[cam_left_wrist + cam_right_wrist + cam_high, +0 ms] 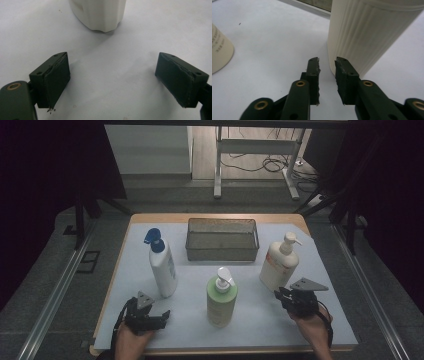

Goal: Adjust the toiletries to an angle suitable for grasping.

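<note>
High view: wire mesh basket (222, 240) sits at the back centre of the tabletop (250, 320), which is covered with white paper. Taking the basket as landmark: a white bottle with blue pump (162, 262) stands upright to its front left, a cream pump bottle (280, 262) upright to its front right, and a green pump bottle (222, 297) upright straight in front of it, nearer the person. The left gripper (162, 316) rests low on the paper well in front of the basket and off to the left, just in front of the blue-pump bottle. The right gripper (278, 295) is front right of the basket, its tips just beside the base of the cream pump bottle; contact cannot be judged here.

Left gripper view: left gripper (112, 80) with jaws spread wide, nothing between them, bare paper below. The white bottle's base (100, 15) stands ahead, apart from the pads.

Right gripper view: right gripper (327, 66) with jaws set narrow, a small gap, nothing between them. The ribbed wall of the cream pump bottle (362, 37) rises just beyond the right-hand jaw's tip. A second bottle's edge (219, 50) shows at far left.
</note>
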### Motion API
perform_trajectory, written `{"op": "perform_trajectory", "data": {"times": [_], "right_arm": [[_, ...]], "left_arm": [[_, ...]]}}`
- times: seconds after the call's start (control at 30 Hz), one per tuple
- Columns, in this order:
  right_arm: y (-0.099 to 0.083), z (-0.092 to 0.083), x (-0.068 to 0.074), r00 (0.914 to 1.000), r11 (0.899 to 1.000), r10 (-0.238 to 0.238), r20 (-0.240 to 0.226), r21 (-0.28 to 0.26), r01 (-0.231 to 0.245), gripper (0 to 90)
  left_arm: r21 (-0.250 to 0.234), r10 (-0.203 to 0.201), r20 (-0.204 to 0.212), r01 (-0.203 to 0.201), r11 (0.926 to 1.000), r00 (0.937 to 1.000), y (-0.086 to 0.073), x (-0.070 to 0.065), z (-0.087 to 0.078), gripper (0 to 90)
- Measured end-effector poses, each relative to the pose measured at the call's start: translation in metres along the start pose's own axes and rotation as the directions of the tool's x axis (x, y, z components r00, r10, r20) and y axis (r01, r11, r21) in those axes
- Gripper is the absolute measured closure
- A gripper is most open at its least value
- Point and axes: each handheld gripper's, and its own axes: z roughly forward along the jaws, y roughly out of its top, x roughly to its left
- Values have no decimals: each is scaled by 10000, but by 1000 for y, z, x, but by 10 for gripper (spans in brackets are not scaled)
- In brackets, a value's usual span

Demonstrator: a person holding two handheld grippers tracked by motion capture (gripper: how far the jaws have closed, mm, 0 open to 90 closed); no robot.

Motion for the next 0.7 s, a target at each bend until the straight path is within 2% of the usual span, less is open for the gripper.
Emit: {"op": "perform_trajectory", "data": {"times": [0.37,0.7], "right_arm": [[4,-21,-13,9992,9991,375,118,-183,-372,631],[13,-30,-21,9983,9978,581,104,-325,-577,565]], "left_arm": [[-1,-4,11,4,10000,10000,0,0,0,123],[-4,-3,12,3,10000,10000,0,0,0,123]]}}
